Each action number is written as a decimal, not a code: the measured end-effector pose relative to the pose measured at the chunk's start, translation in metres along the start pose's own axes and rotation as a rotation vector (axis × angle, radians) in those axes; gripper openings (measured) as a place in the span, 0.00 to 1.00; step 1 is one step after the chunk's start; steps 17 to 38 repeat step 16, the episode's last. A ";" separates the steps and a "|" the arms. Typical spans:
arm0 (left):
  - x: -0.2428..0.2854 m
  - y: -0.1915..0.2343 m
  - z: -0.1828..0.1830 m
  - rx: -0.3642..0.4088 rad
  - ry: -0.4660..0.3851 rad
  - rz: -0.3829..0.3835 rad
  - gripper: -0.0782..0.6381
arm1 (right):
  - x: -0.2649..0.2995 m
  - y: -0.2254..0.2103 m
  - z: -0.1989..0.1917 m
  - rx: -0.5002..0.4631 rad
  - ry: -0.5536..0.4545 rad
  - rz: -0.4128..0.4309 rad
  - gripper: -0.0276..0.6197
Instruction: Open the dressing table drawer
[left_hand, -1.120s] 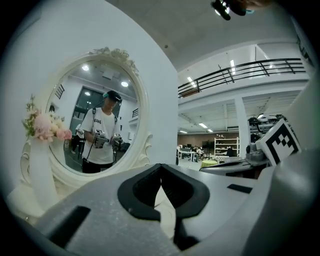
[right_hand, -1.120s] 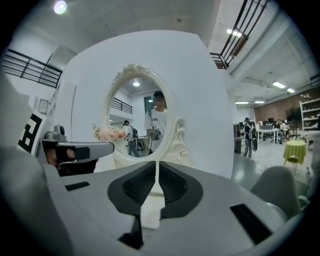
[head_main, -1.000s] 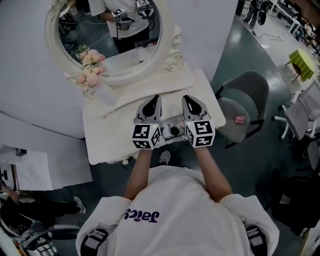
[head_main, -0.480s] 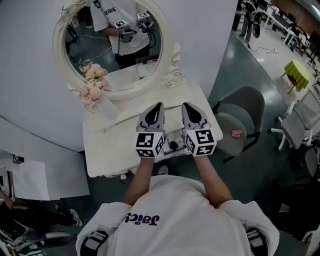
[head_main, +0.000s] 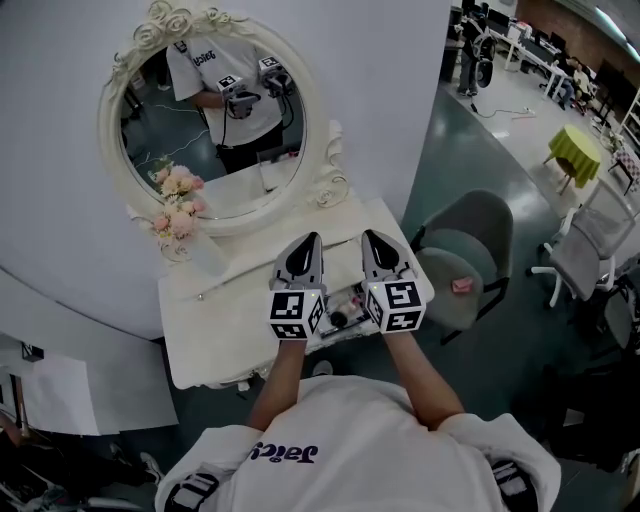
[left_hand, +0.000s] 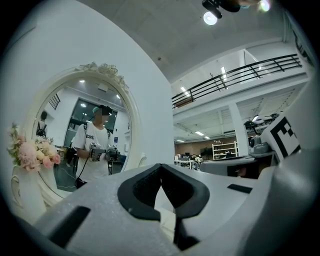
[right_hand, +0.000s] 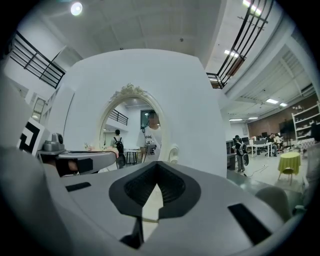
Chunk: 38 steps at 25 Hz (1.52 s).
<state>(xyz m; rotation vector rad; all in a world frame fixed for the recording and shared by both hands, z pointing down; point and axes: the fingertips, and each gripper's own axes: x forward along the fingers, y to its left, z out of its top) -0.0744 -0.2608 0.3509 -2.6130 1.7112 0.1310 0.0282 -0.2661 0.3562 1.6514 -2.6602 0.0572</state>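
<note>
Tools side by side above the front edge of the cream counter (head_main: 222, 312): left tool (head_main: 311, 238) and right tool (head_main: 369, 236), jaws together on each, gripping nothing. Beneath them the white dressing table drawer (head_main: 343, 301) stands partly out. A hard tug could pull it free and spill its small contents.

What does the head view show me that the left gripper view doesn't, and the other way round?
Only the head view: the tabletop, the drawer that looks pulled out with small items in it, and the grey chair.

Only the left gripper view: the left gripper close up, its jaws closed tip to tip on nothing, and the balcony railing overhead.

Both: the oval mirror, the pink flowers and the right gripper with its marker cube.
</note>
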 end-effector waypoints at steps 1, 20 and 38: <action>0.001 -0.001 0.001 -0.001 -0.002 -0.002 0.13 | -0.001 -0.002 0.002 0.000 -0.003 -0.005 0.05; 0.010 -0.005 -0.013 -0.033 0.022 -0.049 0.13 | -0.004 -0.011 -0.006 -0.016 0.021 -0.061 0.05; 0.010 -0.005 -0.013 -0.033 0.022 -0.049 0.13 | -0.004 -0.011 -0.006 -0.016 0.021 -0.061 0.05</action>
